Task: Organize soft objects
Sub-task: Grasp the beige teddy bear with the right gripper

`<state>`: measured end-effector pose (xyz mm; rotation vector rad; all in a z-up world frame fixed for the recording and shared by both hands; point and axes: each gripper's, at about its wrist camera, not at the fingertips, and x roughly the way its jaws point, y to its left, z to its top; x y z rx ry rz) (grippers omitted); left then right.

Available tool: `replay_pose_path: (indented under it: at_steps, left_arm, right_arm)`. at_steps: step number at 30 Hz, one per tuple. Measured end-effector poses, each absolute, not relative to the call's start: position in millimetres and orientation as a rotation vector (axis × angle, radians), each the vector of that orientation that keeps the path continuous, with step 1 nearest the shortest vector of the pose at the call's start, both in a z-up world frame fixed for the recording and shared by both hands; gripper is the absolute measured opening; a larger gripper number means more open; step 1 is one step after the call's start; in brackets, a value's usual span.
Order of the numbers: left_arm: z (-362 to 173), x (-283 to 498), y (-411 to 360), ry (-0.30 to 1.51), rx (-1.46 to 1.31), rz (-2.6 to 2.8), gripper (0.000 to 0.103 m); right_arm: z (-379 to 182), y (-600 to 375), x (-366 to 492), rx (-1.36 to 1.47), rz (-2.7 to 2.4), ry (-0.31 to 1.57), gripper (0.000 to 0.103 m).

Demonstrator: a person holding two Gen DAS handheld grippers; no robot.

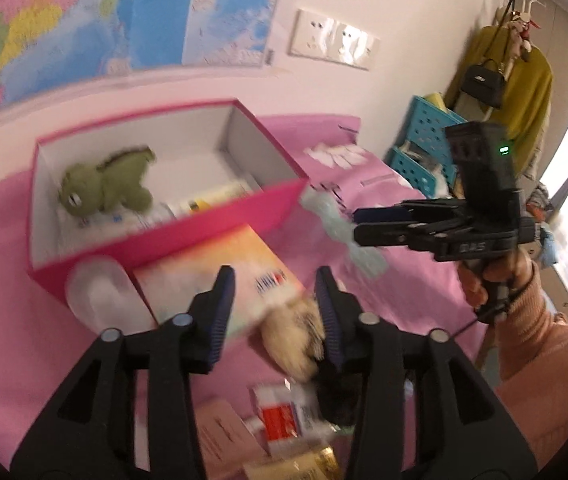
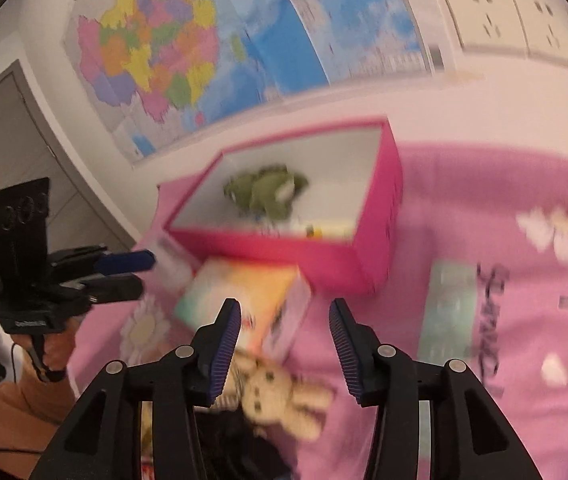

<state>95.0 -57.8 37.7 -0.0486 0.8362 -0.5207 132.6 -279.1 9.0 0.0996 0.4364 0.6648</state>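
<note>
A beige plush bunny (image 1: 290, 340) (image 2: 280, 396) lies on the pink bedspread (image 1: 12, 272), partly on something dark. My left gripper (image 1: 276, 304) is open just above the bunny, which sits low between the fingers, close to the right pad; I cannot tell whether they touch. My right gripper (image 2: 284, 320) (image 1: 358, 224) is open too, with nothing between its pads and the bunny below and in front of them. A green plush dinosaur (image 1: 108, 184) (image 2: 264, 192) lies inside the open pink box (image 1: 188, 236) (image 2: 284, 242). The left gripper (image 2: 140, 272) shows at the right wrist view's left edge.
A colourful carton (image 1: 208, 276) (image 2: 244, 292) and a clear bottle (image 1: 100, 296) lie against the pink box's front. Small packets (image 1: 284, 416) lie near the front edge. Teal crates (image 1: 424, 148) and hanging clothes (image 1: 524, 92) stand at the right. A map (image 2: 172, 52) hangs behind.
</note>
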Motion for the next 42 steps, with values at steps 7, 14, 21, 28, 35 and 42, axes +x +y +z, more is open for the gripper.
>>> replay_pose_path:
  at_steps: [7,14,21,28,35,42]
  left_arm:
    - [-10.7,83.9,-65.7,0.971,-0.093,-0.537,0.048]
    - [-48.3,93.2,-76.6,1.082,-0.129,-0.534,0.048]
    - [-64.1,103.3,-77.9,1.124,-0.192,-0.549,0.048]
    - [-65.3,102.9,-81.5,1.119,-0.181,-0.551,0.034]
    - [-56.8,99.7,-75.9,1.095,-0.193,-0.555,0.033]
    - [-34.2,91.9,-70.1,1.034,-0.217,-0.586,0.033]
  right_arm:
    - [-44.3,-277.3,146.6,0.139,0.650,0.566,0.047]
    - [-64.7,-272.5,158.2,0.187,0.663,0.598,0.047]
    - [-69.9,-271.2,159.2,0.207,0.671,0.584,0.034]
    - [-74.3,-273.2,158.1,0.221,0.662,0.580,0.019]
    - [-62.6,-275.4,145.3,0.230,0.677,0.533,0.017]
    - [-33.4,-274.5,122.5,0.202,0.692,0.446,0.017]
